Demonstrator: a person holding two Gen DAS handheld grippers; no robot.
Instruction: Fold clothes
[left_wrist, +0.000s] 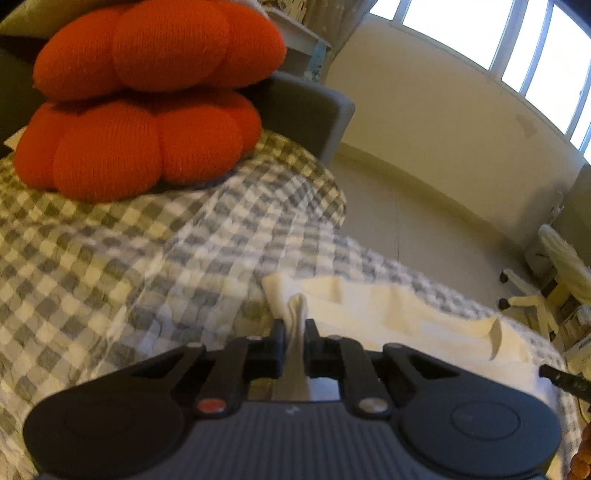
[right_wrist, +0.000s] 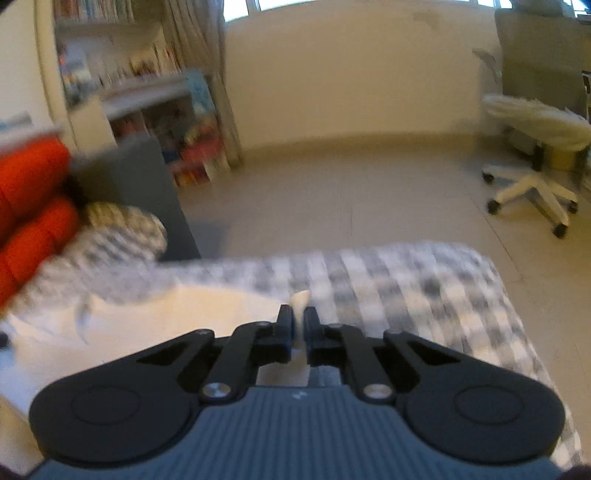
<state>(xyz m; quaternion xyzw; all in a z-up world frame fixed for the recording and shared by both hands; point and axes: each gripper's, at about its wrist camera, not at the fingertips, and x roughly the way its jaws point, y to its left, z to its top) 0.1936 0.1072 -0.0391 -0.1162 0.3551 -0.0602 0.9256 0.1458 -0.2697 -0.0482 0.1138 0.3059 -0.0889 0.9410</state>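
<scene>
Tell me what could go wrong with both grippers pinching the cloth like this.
The left gripper and right gripper each hold only a thin pinch of the cream cloth; a tug could slip it free. The right view is motion-blurred, so fast motion may drag the checked cover. The red cushions crowd the far side.

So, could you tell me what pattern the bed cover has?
Grey-and-white check on the bed cover, clearest in the left wrist view.

A home bedroom: a bed (left_wrist: 110, 258) under a grey-and-white checked cover, two orange knitted cushions (left_wrist: 147, 110) stacked at its head, a crammed bookshelf (right_wrist: 155, 110) beyond them, a white swivel chair (right_wrist: 535, 155) across the floor from its foot.
</scene>
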